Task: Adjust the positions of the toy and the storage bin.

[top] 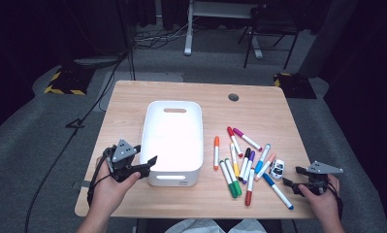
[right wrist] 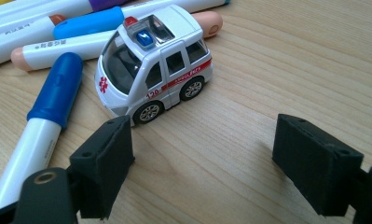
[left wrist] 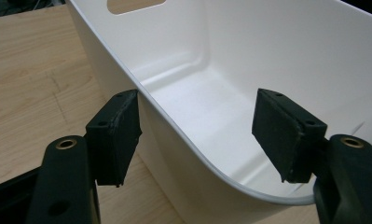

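A white plastic bin (top: 174,138) stands in the middle of the wooden table (top: 133,102). My left gripper (top: 149,165) is at its near left corner, open. In the left gripper view the bin's wall (left wrist: 230,56) runs between the jaws of that gripper (left wrist: 197,135), one pad outside and one inside, neither pressing it. A small white toy ambulance (top: 277,169) sits at the right end of a spread of markers (top: 239,162). My right gripper (top: 290,177) is just behind it, open (right wrist: 202,158) and holding nothing. The ambulance (right wrist: 155,65) stands just ahead of the left pad.
Several coloured markers lie loose between the bin and the ambulance. A blue-capped one (right wrist: 58,93) and a peach-capped one (right wrist: 48,49) lie against the toy. A round cable hole (top: 233,97) is at the table's back. The near table edge is close to both hands.
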Tool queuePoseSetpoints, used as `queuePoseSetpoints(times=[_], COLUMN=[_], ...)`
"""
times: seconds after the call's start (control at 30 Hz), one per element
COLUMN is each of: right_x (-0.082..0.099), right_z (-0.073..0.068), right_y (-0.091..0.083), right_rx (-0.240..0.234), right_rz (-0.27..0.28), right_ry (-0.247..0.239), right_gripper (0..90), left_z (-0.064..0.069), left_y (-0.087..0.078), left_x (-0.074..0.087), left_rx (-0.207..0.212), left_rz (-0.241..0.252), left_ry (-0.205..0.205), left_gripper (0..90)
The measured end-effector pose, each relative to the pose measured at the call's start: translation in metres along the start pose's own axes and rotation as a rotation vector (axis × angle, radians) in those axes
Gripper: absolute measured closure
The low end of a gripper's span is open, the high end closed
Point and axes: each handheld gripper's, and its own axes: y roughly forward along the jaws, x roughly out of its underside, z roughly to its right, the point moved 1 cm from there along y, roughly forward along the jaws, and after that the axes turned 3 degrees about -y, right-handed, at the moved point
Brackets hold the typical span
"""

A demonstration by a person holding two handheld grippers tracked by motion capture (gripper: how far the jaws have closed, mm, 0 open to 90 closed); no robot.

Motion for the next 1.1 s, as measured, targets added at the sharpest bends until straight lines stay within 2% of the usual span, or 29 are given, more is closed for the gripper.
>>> queuePoseSetpoints(times=[0.27,0.37,0.53,0.7,0.93,1.0,1.03,1.1], right_x=[0.0,0.0,0.0,0.0,0.0,0.0,0.0,0.0], right_z=[0.0,0.0,0.0,0.0,0.0,0.0,0.0,0.0], right_y=[0.0,0.0,0.0,0.0,0.0,0.0,0.0,0.0], right_rx=[0.0,0.0,0.0,0.0,0.0,0.0,0.0,0.0], right_rz=[0.0,0.0,0.0,0.0,0.0,0.0,0.0,-0.001], right_ry=[-0.001,0.0,-0.001,-0.001,-0.001,-0.001,-0.001,0.0], right_gripper=[20.5,20.5,20.6,20.5,20.5,20.6,20.6,20.5], left_z=[0.019,0.032,0.045,0.055,0.058,0.055,0.051,0.047], left_y=[-0.007,-0.011,-0.012,-0.014,-0.013,-0.015,-0.019,-0.024], left_x=[0.008,0.012,0.015,0.017,0.016,0.014,0.009,0.003], left_rx=[0.03,0.048,0.068,0.087,0.107,0.123,0.132,0.102], left_rz=[-0.003,-0.016,-0.018,-0.043,-0.067,-0.079,-0.063,-0.039], left_ry=[0.013,0.023,0.036,0.038,0.039,0.022,0.001,0.008], left_gripper=[31.7,29.0,26.2,25.4,21.4,21.5,21.6,21.7])
